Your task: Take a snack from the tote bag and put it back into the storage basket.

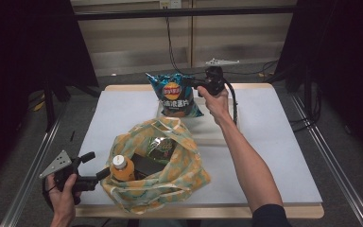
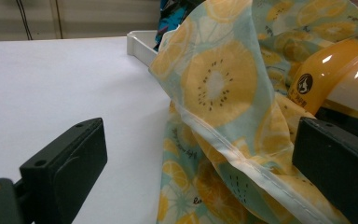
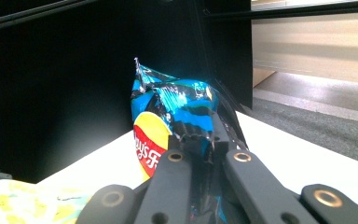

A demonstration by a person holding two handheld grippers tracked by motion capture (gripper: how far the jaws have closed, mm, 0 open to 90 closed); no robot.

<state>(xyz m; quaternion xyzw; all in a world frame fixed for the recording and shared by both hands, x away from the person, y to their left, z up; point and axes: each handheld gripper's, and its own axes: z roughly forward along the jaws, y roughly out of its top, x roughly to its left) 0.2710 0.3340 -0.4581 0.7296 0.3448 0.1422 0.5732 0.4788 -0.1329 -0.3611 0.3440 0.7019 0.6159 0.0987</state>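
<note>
A blue chip bag (image 1: 175,94) hangs upright over the far middle of the table, above a white tray (image 1: 209,135). My right gripper (image 1: 192,84) is shut on the bag's upper right edge; in the right gripper view the jaws pinch the crinkled foil of the chip bag (image 3: 177,107). A fabric tote (image 1: 170,177) printed with citrus slices sits at the near middle, holding an orange bottle (image 1: 121,168) and a green packet (image 1: 159,147). My left gripper (image 1: 96,165) is open at the tote's left rim, and the tote's hem (image 2: 233,149) lies loose between its jaws.
The white table (image 1: 274,142) has bare surface on the right and at the far left. Dark curtains and metal frame rails stand on both sides. A cable trails from the right gripper toward the back wall.
</note>
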